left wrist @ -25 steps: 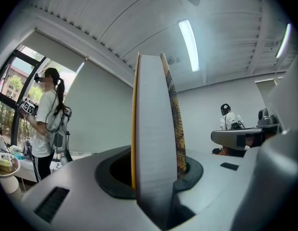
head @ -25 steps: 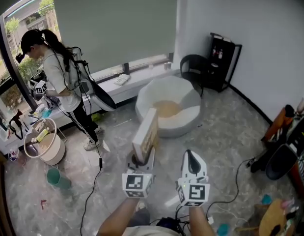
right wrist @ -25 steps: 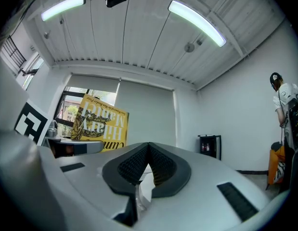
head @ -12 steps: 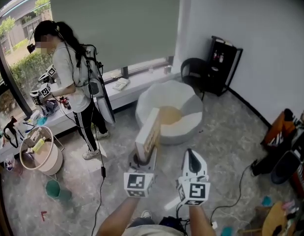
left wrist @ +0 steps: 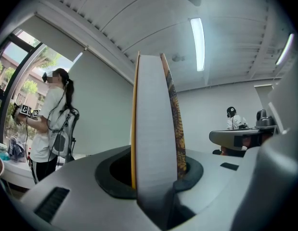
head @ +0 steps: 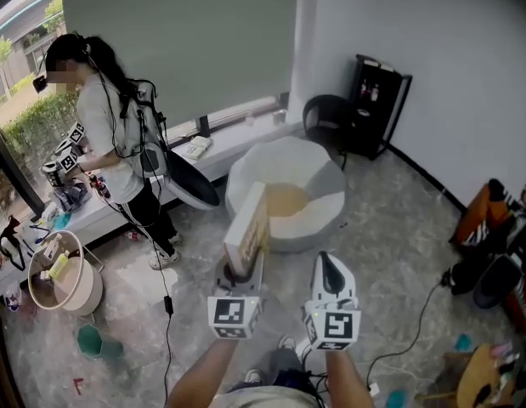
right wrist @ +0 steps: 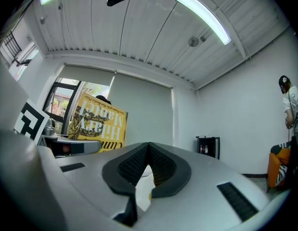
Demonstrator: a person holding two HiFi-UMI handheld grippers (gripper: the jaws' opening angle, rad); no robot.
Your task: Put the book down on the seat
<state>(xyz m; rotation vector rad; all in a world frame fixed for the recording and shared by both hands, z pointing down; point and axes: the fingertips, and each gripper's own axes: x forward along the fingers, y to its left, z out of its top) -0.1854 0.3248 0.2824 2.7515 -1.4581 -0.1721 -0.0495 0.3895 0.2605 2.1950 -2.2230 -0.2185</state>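
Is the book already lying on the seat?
No, the book stands upright in the left gripper, off the seat.

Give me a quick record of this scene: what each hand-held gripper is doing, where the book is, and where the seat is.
left hand-held gripper: shut on the book, held upright
right hand-held gripper: shut, empty
book: yellow cover, in the air short of the seat
seat: round, white with tan middle, ahead of both grippers
person: standing at the window ledge, far left
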